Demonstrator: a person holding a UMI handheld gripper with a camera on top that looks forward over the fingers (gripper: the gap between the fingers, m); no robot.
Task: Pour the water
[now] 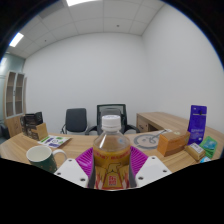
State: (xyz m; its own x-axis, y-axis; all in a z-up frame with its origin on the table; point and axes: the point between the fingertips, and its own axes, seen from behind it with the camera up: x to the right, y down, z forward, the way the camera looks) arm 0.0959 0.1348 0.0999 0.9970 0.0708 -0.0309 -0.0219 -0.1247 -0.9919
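A clear plastic bottle (111,158) with a white cap, amber liquid and a yellow and red label stands upright between my fingers. My gripper (112,170) is shut on the bottle, and both magenta pads (86,160) press its sides. A green mug (42,157) with a white inside stands on the wooden table (72,147) to the left of the bottle, just beyond my left finger. The bottle's base is hidden below my fingers.
Two black office chairs (75,121) stand behind the table. A purple box (197,123) and an orange box (173,143) sit at the right, with a white round thing (147,141) near them. Papers and a dark box (33,125) lie at the left.
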